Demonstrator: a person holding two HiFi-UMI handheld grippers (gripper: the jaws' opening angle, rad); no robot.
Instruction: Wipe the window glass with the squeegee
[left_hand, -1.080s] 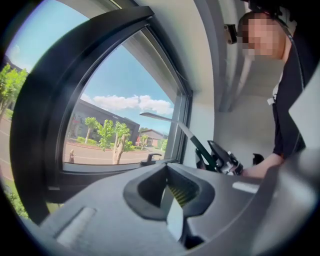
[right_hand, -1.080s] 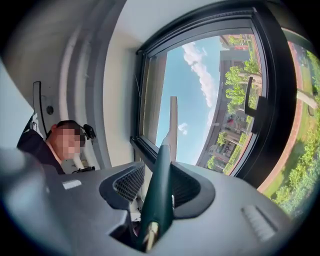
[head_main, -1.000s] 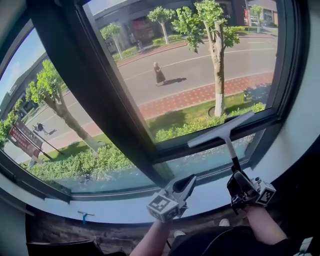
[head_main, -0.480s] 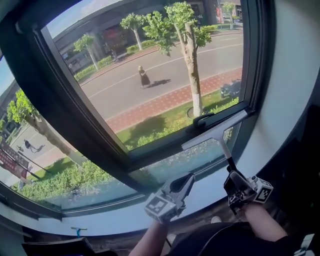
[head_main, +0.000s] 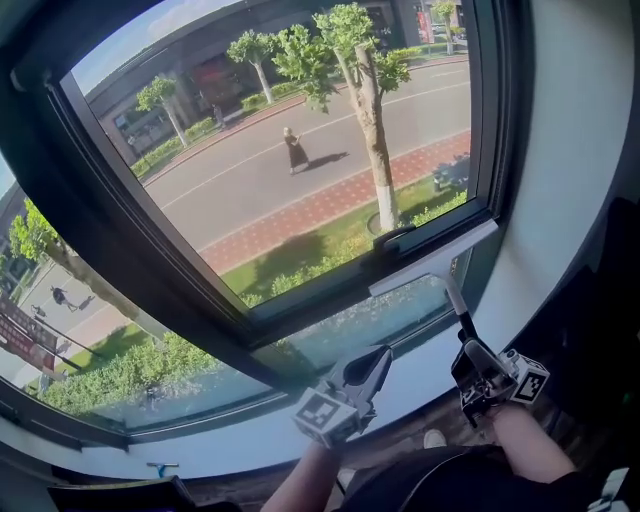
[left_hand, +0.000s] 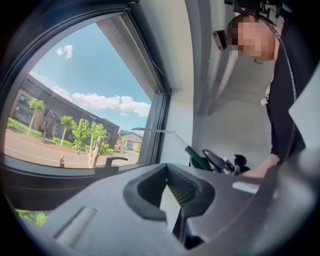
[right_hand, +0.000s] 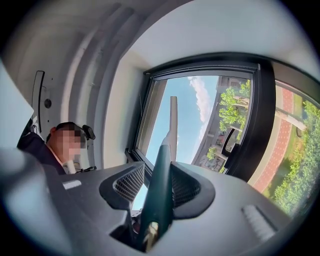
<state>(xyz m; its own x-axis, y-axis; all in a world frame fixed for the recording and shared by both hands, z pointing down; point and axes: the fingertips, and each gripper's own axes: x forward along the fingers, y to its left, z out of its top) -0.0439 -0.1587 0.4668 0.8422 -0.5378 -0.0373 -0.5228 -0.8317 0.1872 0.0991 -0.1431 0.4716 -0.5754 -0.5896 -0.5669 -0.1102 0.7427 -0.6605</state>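
The squeegee (head_main: 432, 258) has a pale blade on a dark green handle. My right gripper (head_main: 468, 352) is shut on that handle, and the blade lies across the dark frame bar just below the window handle (head_main: 395, 237). Large window glass (head_main: 300, 170) shows a street and trees; a smaller lower pane (head_main: 350, 325) sits under the bar. In the right gripper view the handle (right_hand: 161, 185) runs up between the jaws of the right gripper (right_hand: 157, 190). My left gripper (head_main: 378, 355) hangs over the sill, left of the squeegee, shut and holding nothing. In the left gripper view, beyond the left gripper (left_hand: 170, 197), the squeegee (left_hand: 152, 131) shows.
A white sill (head_main: 250, 435) runs under the window and a white wall (head_main: 570, 200) rises at the right. A thick dark mullion (head_main: 130, 250) slants across the left. A small blue object (head_main: 160, 467) lies low at the left. The person's arm and dark clothes fill the bottom.
The head view has swung, so the window sits further left and higher. The squeegee blade has gone from the lower pane up to the frame bar near the right corner. Both grippers keep their hold.
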